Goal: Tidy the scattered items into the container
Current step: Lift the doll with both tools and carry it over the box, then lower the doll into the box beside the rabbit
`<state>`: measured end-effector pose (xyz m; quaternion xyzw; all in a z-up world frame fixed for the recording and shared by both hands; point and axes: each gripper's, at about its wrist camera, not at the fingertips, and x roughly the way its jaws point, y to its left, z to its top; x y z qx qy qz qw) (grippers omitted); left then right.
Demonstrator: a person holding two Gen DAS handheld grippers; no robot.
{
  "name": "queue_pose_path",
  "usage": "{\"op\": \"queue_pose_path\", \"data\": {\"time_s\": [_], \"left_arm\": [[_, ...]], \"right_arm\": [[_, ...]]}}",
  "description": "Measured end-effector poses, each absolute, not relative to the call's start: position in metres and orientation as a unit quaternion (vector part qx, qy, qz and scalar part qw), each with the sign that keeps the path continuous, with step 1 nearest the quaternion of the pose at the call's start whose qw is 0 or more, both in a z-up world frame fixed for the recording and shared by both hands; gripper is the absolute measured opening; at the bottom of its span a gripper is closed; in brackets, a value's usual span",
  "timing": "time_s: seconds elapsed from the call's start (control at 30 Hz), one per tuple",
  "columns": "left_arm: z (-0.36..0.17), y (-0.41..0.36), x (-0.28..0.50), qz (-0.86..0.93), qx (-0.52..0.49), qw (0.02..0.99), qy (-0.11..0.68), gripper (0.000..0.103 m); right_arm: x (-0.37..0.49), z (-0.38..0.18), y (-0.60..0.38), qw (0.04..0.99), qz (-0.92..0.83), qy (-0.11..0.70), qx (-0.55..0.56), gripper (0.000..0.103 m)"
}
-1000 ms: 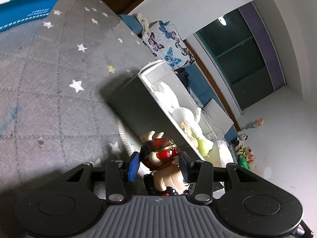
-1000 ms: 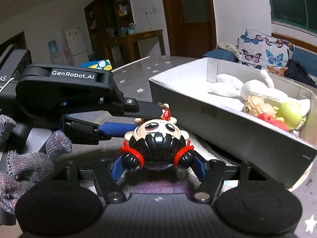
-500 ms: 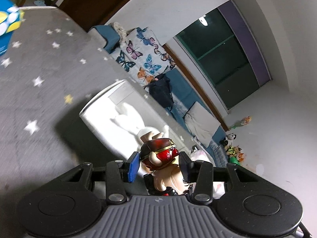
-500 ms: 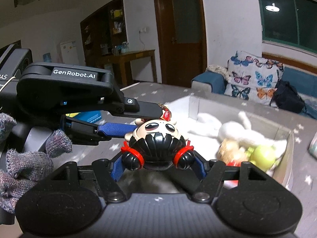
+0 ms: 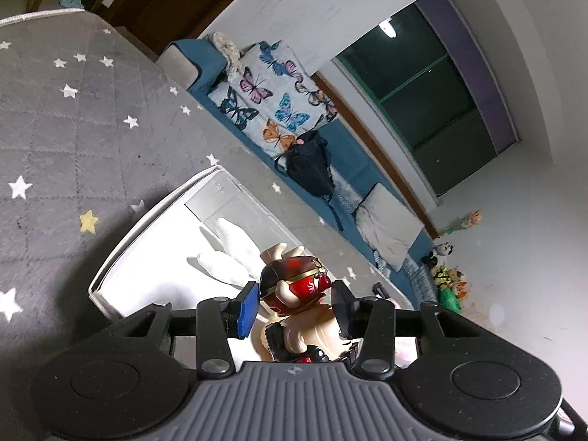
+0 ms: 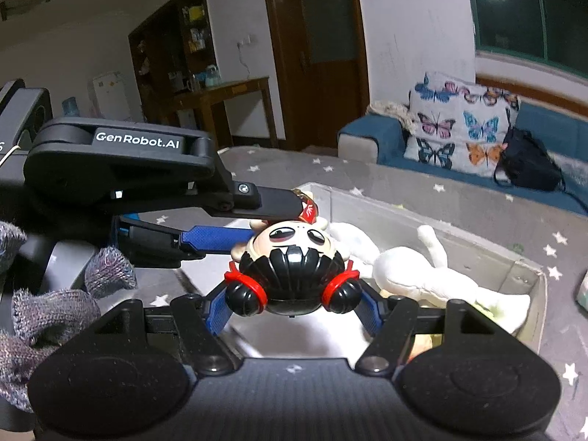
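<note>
Now both claws carry toys above the container [image 6: 433, 220], a shallow grey box standing on the grey star-patterned cover [image 5: 55, 117] of what looks like a bed or padded worktop. The left claw [image 5: 294, 305] is clenched on a figure with a red helmet [image 5: 294, 283], gripping it at the head between the blue pad on one side and the dark pad on the other. The right claw [image 6: 290, 307] is clamped on a round black figure with red rings [image 6: 290, 275], its pale face turned away from the camera, held low on its body between the two blue pads. From the right wrist view the left claw reaches in from the left, its fingertip close against the top of the black figure.

Inside the box a white plush toy [image 6: 415, 275] lies along the far and right part, with something yellow-green just showing near the right wall. The near left floor of the box looks bare and brightly lit.

To finish this step well, I judge each claw should come down over that bare patch, clear of the plush, and only then let go, low enough that the toys do not bounce out. The two claws are crowded together, so releasing one at a time, left first, seems wise to avoid knocking the other figure.
</note>
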<state>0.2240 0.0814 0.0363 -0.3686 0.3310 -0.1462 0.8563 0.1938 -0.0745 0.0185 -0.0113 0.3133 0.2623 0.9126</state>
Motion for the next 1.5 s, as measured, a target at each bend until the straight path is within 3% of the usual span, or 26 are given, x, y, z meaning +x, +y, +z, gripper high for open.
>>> {"op": "queue_pose_path", "data": {"time_s": [1.03, 1.5], "left_arm": [[0.003, 0.061, 0.260, -0.104, -0.277, 0.875, 0.384, 0.041], [0.004, 0.058, 0.259, -0.107, -0.253, 0.882, 0.383, 0.041]], "right_arm": [[0.247, -0.033, -0.055, 0.862, 0.237, 0.447, -0.024, 0.069], [0.246, -0.034, -0.045, 0.858, 0.228, 0.456, -0.057, 0.070]]}}
